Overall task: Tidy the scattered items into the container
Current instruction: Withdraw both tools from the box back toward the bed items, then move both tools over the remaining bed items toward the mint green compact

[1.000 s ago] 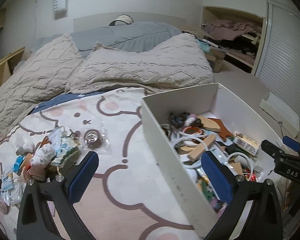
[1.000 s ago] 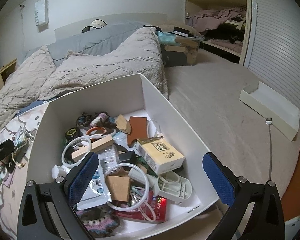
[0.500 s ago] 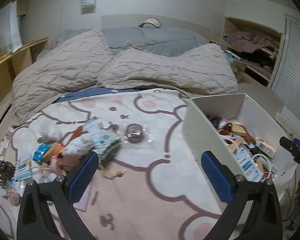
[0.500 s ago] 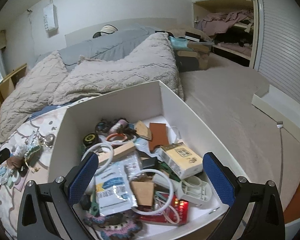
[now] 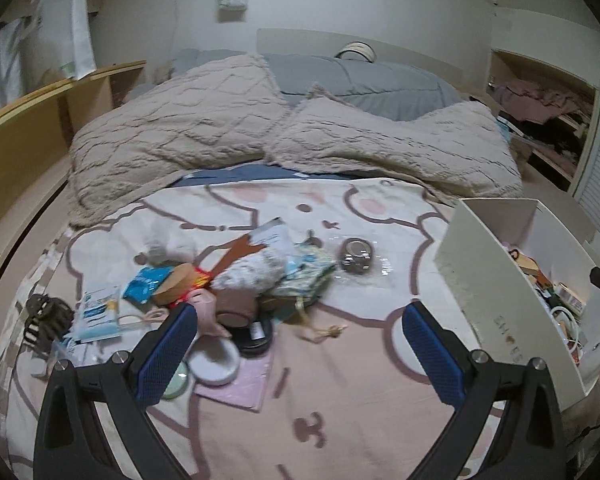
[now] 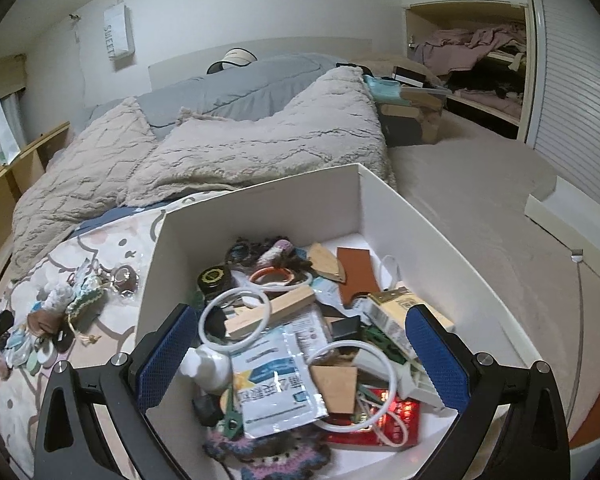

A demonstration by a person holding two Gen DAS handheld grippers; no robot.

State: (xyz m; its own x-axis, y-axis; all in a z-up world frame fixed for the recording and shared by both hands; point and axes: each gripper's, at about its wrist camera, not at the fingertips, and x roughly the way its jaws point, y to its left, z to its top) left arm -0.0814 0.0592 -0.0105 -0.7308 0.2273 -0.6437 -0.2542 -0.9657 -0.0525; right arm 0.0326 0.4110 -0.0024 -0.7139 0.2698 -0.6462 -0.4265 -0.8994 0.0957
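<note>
White container (image 6: 256, 208) brims with clutter (rings, packets); both grippers' fingers (image 5: 432, 356) (image 6: 436, 360) spread, empty.

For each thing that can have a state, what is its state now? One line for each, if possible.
left hand-held gripper: open, empty
right hand-held gripper: open, empty, over the box
white box: open-topped, crowded with items
scattered pile: on the bedsheet, outside the box
closet: open, clothes inside

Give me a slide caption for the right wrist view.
Open right gripper hovering over a white box full of clutter, more items left on the bed.
</note>
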